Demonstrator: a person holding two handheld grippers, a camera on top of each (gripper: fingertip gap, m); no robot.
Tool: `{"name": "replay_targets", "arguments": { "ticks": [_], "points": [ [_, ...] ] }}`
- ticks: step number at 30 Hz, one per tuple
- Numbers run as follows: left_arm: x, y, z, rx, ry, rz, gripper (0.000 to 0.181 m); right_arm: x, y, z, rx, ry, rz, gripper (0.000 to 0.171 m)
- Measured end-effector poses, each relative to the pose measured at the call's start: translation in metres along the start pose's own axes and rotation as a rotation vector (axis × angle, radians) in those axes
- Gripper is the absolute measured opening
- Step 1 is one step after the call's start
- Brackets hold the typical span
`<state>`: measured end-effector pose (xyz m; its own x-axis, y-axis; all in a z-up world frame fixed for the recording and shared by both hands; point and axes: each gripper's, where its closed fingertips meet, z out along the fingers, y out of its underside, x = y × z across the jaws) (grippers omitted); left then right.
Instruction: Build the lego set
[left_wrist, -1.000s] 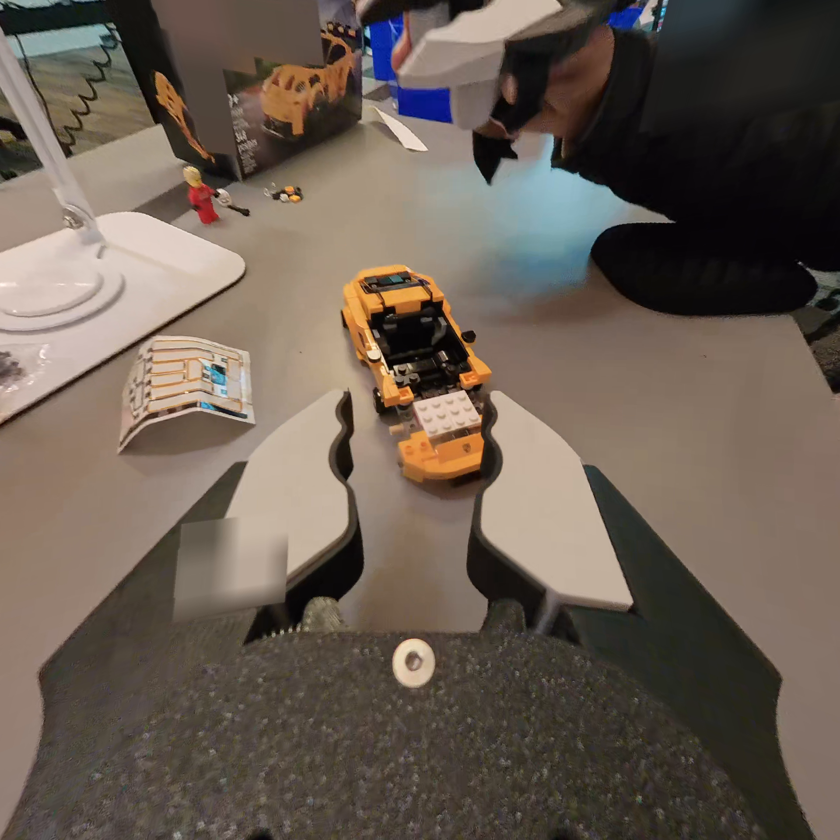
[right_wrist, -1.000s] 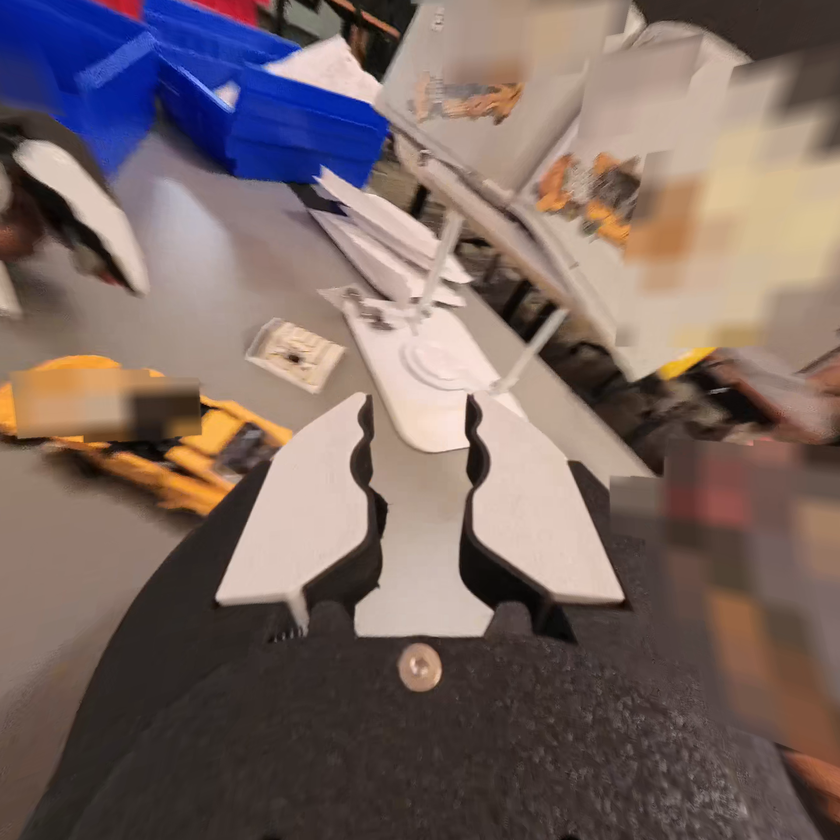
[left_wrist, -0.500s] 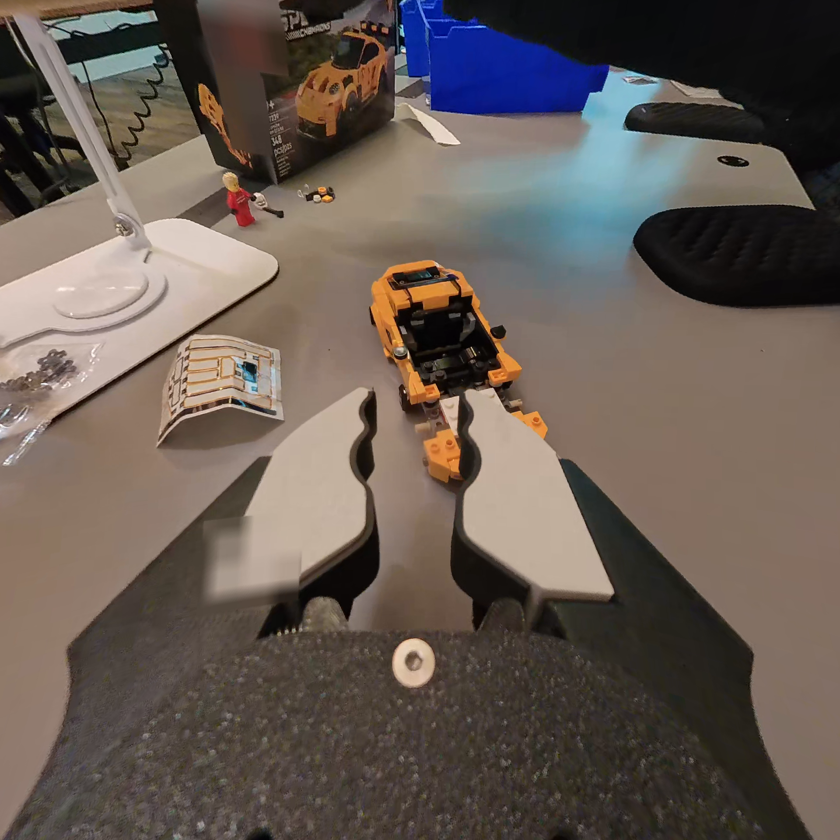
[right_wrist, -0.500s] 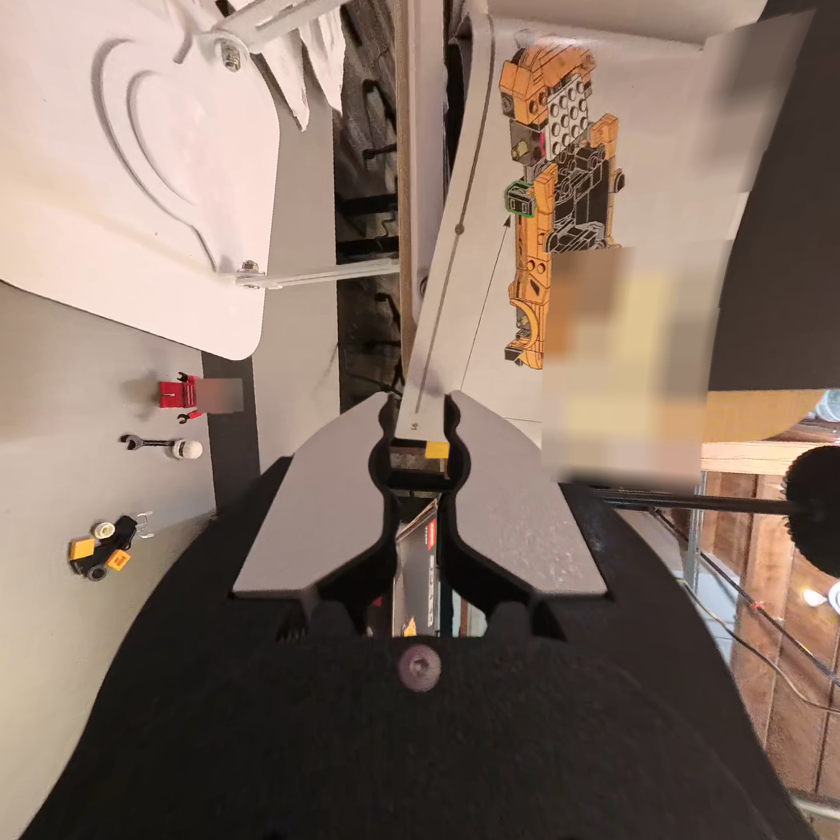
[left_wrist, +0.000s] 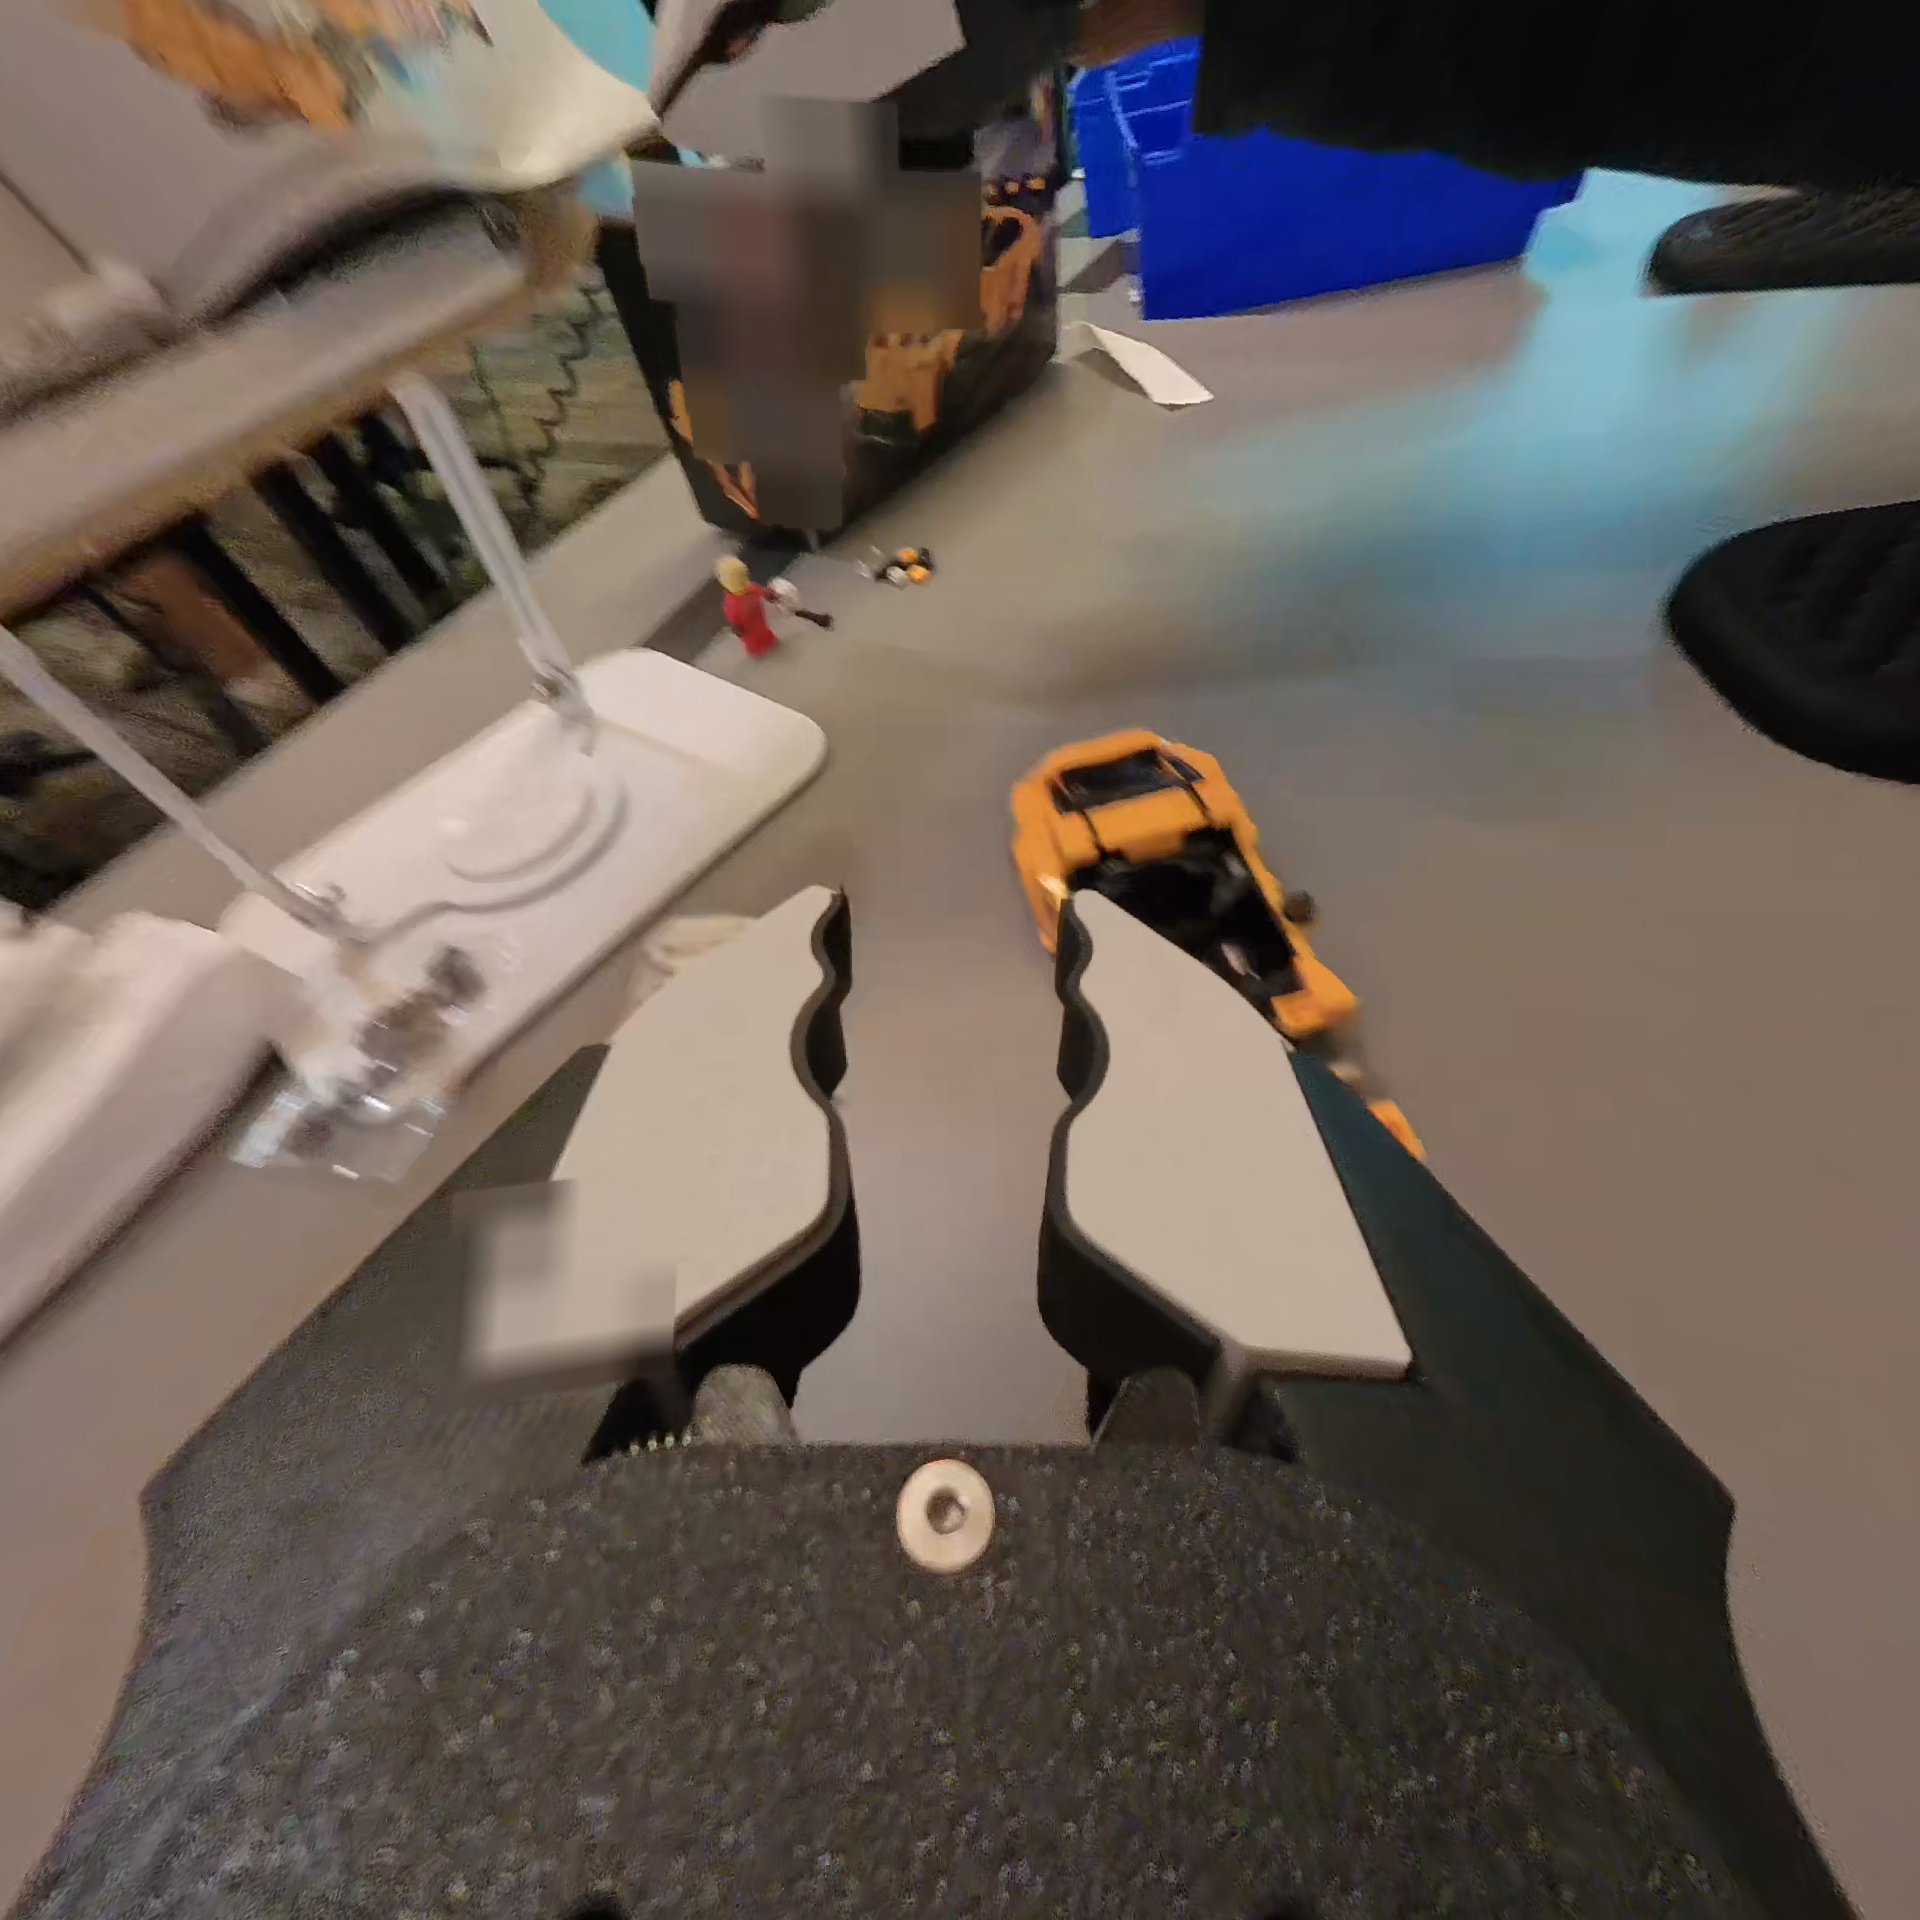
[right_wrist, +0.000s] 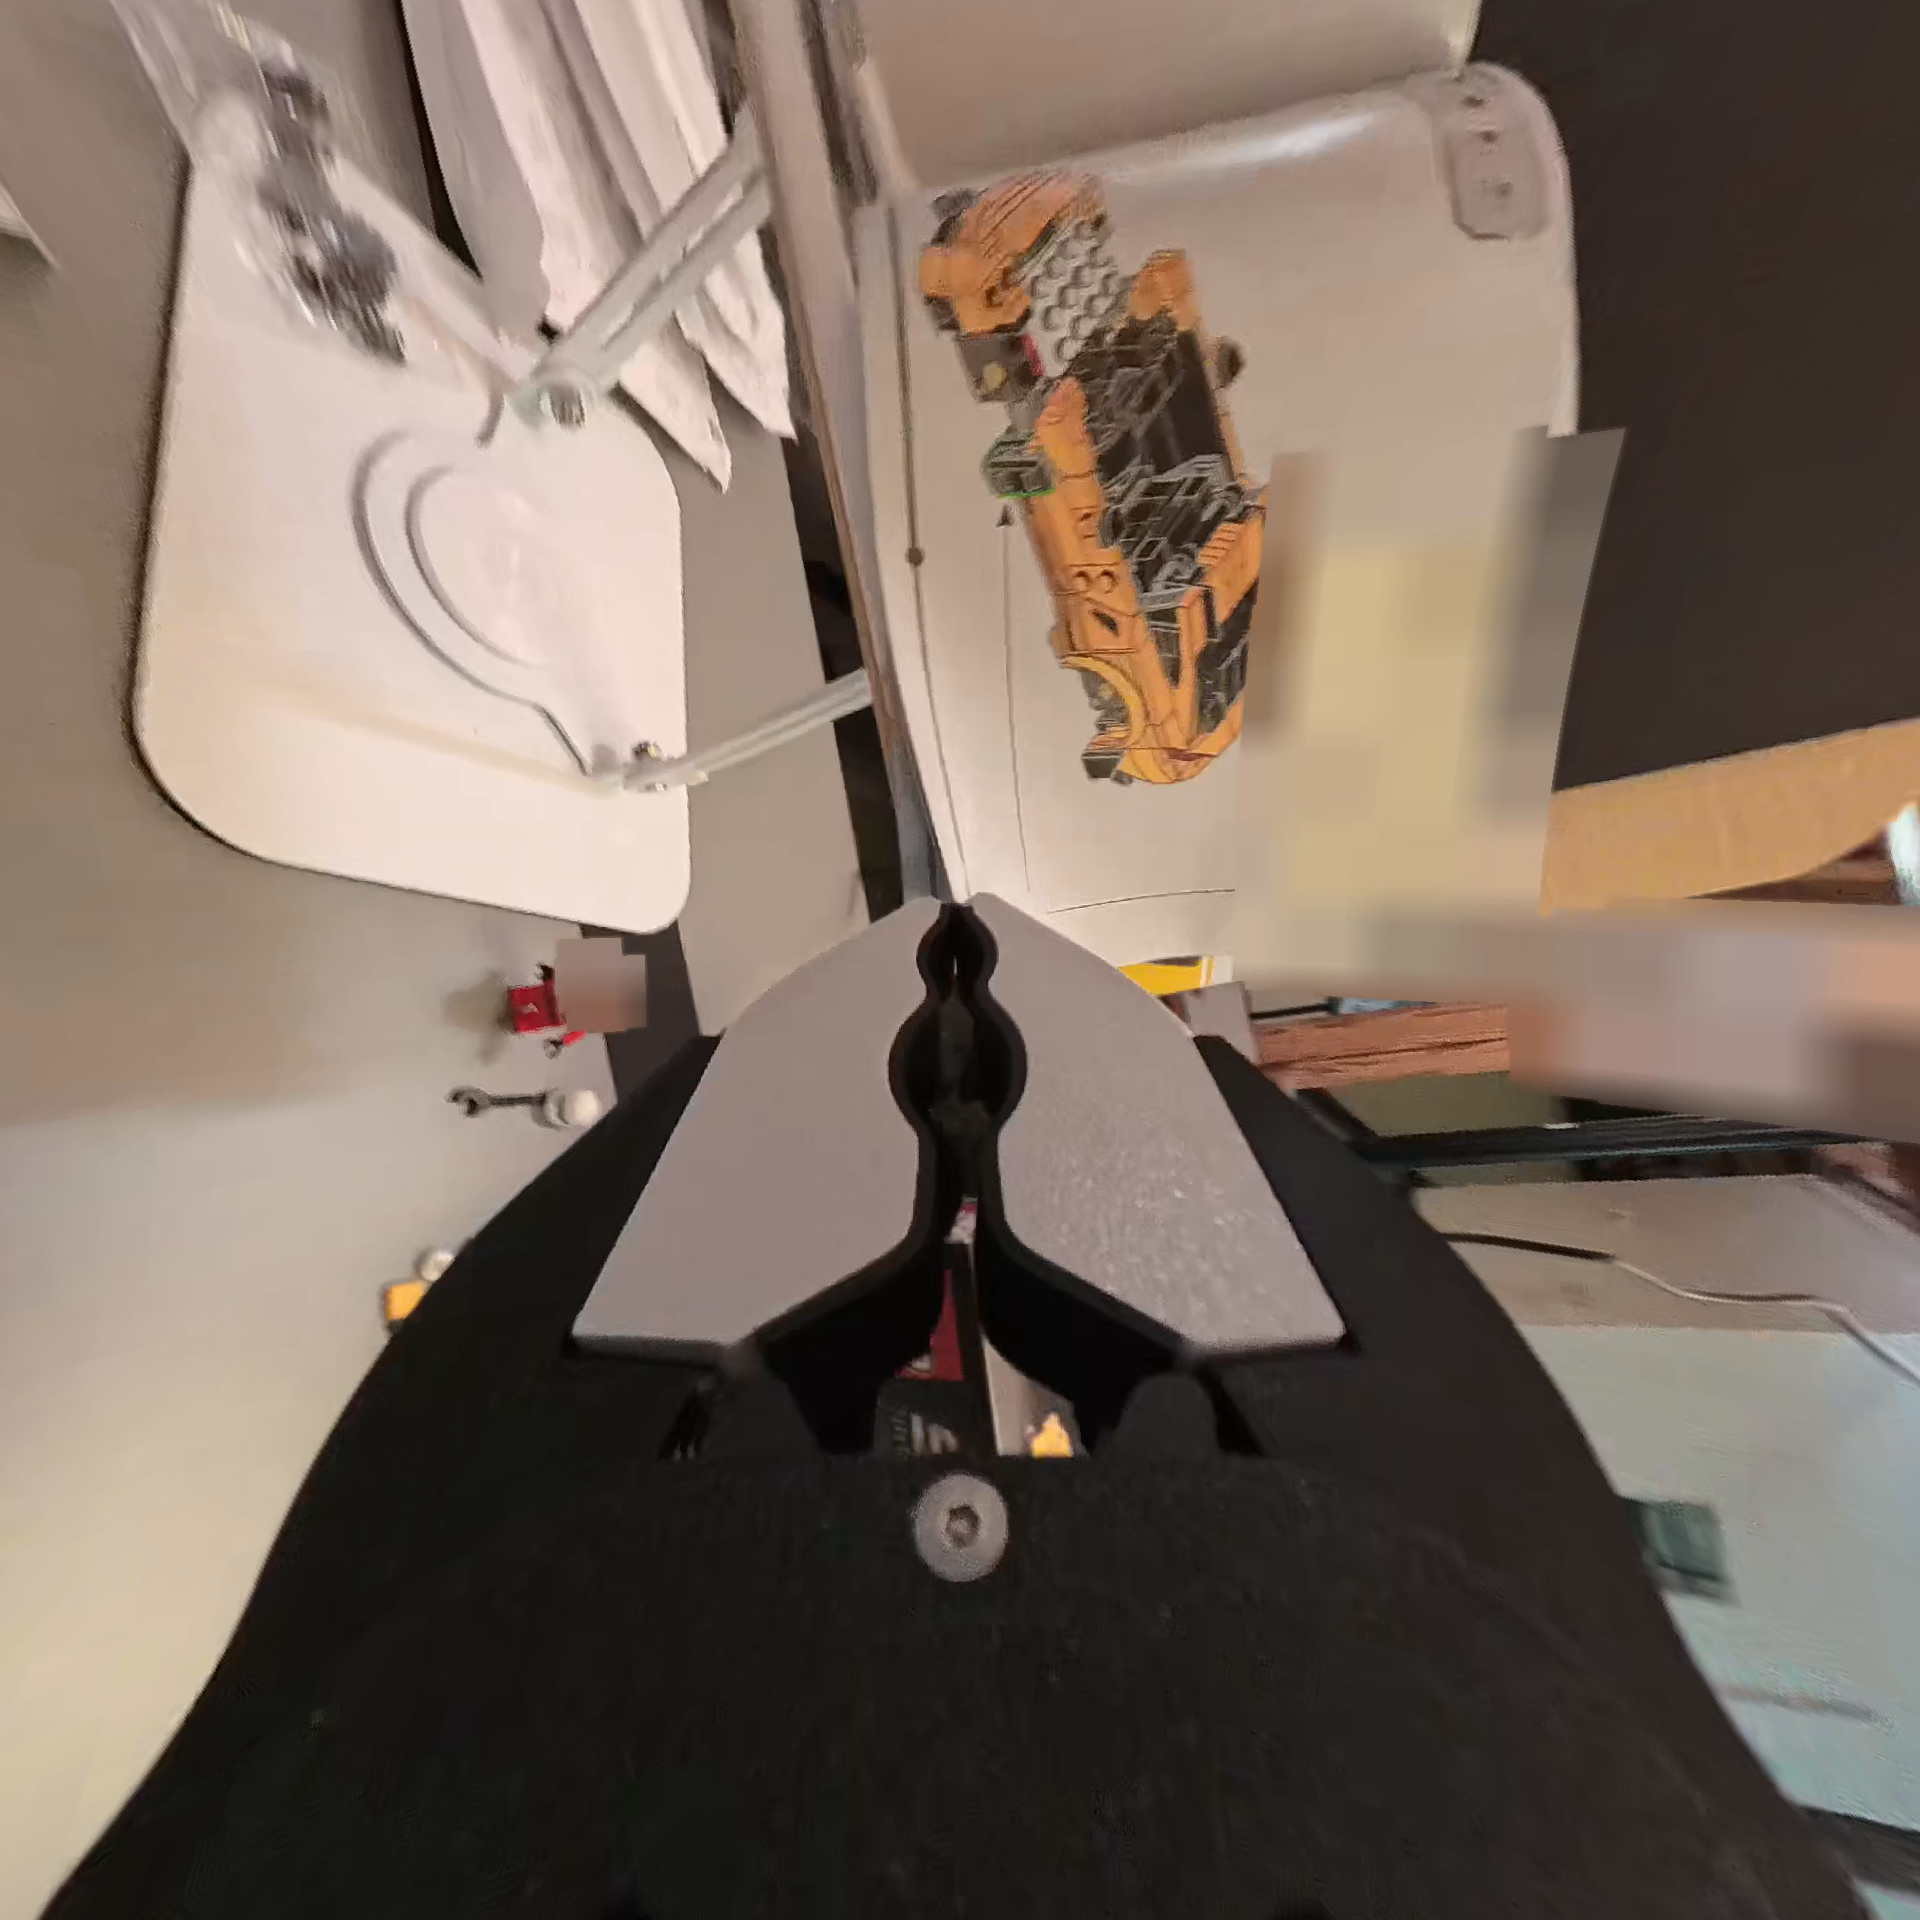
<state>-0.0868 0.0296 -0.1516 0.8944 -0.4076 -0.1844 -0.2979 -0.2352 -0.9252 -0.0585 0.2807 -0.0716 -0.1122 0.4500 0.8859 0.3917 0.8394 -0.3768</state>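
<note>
A part-built orange lego car (left_wrist: 1138, 821) stands on the grey table (left_wrist: 1455, 1039), its front end hidden behind my left gripper's right finger. My left gripper (left_wrist: 951, 914) is open and empty, just left of the car and above the table. My right gripper (right_wrist: 961, 916) is shut on the bottom corner of a page of the instruction booklet (right_wrist: 1143, 810), which rests on a white stand (right_wrist: 416, 582). The page shows a drawing of the car (right_wrist: 1122, 468). The booklet shows blurred at the top left of the left wrist view (left_wrist: 468, 94).
A red minifigure (left_wrist: 748, 615), a small wrench (right_wrist: 509, 1101) and small black and orange parts (left_wrist: 902, 564) lie by the set's box (left_wrist: 831, 343). A clear bag of parts (left_wrist: 353, 1049) lies on the stand's base (left_wrist: 623, 790). Blue bins (left_wrist: 1299, 208) stand behind, black pads (left_wrist: 1808, 634) at right. My hands' fingertips stand some 25 cm from each other. The red minifigure (left_wrist: 748, 615) is closer to my right gripper, around 15 cm from its tips; the left tips are 30 cm off.
My right gripper has closed on the corner of the booklet page. My left gripper has moved left, off the car's front, and opened a little wider.
</note>
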Motion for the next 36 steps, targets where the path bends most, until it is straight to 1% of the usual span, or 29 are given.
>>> {"name": "replay_targets", "arguments": {
  "ticks": [2, 5, 9, 13, 16, 18, 19, 21, 24, 25, 27, 30, 33, 36],
  "points": [
    [-0.019, -0.023, 0.01, -0.03, -0.076, 0.084, 0.041, 0.001, -0.009, -0.007, 0.045, -0.037, 0.103, 0.0],
    [-0.045, -0.066, 0.032, -0.035, -0.182, 0.249, 0.045, -0.002, -0.024, -0.018, 0.114, -0.129, 0.281, 0.0],
    [-0.073, -0.117, 0.074, -0.057, -0.286, 0.49, 0.048, -0.001, -0.045, -0.029, 0.207, -0.223, 0.452, 0.0],
    [-0.08, -0.141, 0.115, -0.089, -0.281, 0.661, 0.042, -0.009, -0.051, -0.03, 0.178, -0.304, 0.504, 0.0],
    [-0.081, -0.142, 0.138, -0.143, -0.231, 0.711, 0.04, -0.012, -0.05, -0.03, 0.174, -0.347, 0.547, 0.0],
    [-0.088, -0.142, 0.148, -0.186, -0.25, 0.778, 0.037, -0.009, -0.044, -0.028, 0.16, -0.325, 0.539, 0.0],
    [-0.095, -0.14, 0.152, -0.218, -0.275, 0.814, 0.036, -0.005, -0.039, -0.026, 0.147, -0.283, 0.525, 0.0],
    [-0.105, -0.135, 0.155, -0.268, -0.31, 0.852, 0.036, 0.013, -0.025, -0.02, 0.118, -0.134, 0.492, 0.0],
    [-0.122, -0.128, 0.153, -0.317, -0.365, 0.844, 0.035, 0.042, -0.009, -0.013, 0.092, 0.051, 0.459, 0.001],
    [-0.125, -0.125, 0.154, -0.334, -0.37, 0.823, 0.037, 0.05, -0.009, -0.009, 0.102, 0.075, 0.477, 0.031],
    [-0.128, -0.122, 0.154, -0.332, -0.372, 0.806, 0.037, 0.058, -0.009, 0.002, 0.087, 0.061, 0.553, 0.043],
    [-0.131, -0.117, 0.153, -0.349, -0.383, 0.803, 0.037, 0.074, -0.003, 0.016, 0.064, 0.121, 0.591, 0.053],
    [-0.135, -0.112, 0.151, -0.367, -0.387, 0.784, 0.037, 0.073, 0.006, 0.034, 0.021, 0.115, 0.631, 0.061],
    [-0.136, -0.111, 0.15, -0.356, -0.384, 0.752, 0.036, 0.074, 0.007, 0.041, 0.023, 0.134, 0.638, 0.062]
  ]
}}
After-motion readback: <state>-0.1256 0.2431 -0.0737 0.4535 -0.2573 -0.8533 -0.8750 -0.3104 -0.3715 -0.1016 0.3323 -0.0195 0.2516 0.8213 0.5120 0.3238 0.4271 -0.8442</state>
